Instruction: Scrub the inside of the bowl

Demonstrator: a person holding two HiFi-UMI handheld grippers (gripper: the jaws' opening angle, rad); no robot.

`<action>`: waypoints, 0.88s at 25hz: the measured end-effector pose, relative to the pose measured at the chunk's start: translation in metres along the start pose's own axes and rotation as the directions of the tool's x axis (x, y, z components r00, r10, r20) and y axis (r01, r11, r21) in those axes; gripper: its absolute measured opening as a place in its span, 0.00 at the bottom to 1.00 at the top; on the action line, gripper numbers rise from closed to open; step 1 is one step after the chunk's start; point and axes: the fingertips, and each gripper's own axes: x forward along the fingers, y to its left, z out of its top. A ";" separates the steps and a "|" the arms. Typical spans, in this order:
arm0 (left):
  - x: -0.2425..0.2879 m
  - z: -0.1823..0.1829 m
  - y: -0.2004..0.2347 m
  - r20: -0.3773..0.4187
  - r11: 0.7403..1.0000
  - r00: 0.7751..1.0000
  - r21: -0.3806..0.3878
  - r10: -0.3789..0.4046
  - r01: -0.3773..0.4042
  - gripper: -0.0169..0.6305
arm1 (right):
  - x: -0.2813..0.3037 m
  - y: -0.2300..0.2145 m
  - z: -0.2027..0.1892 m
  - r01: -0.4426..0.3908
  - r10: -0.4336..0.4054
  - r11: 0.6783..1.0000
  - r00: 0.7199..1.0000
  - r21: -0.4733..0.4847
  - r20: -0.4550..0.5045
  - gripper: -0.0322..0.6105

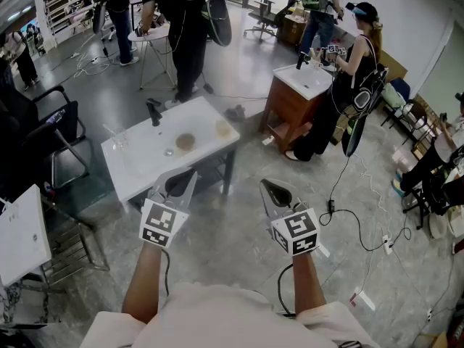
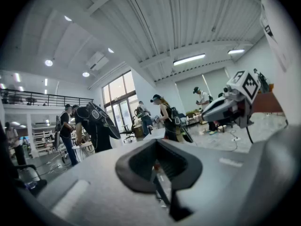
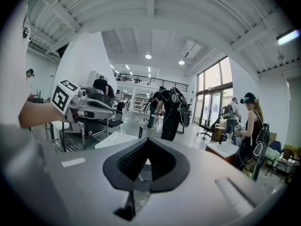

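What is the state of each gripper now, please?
Left gripper: closed, holding nothing.
Right gripper: closed, holding nothing.

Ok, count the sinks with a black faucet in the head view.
2. A white sink just ahead of the left gripper, and a wood-cabinet sink upper right beside a person. Others may be hidden.

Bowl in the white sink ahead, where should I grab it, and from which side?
Probably the rim of the brownish bowl, taken from above on its near edge: it looks low and round, lying in the sink, with the faucet beyond it. The right gripper is shut and would have to open first.
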 end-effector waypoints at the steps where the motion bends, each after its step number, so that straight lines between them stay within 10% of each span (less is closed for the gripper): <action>1: 0.001 0.001 -0.003 -0.003 1.000 1.000 0.000 0.001 -0.001 0.03 | -0.003 -0.003 -0.001 0.002 -0.002 1.000 1.000 0.004 0.000 0.06; 22: 0.010 0.000 -0.084 -0.097 0.996 0.993 -0.051 0.074 -0.079 0.03 | -0.058 -0.037 -0.030 -0.153 0.152 0.988 0.988 0.038 0.024 0.06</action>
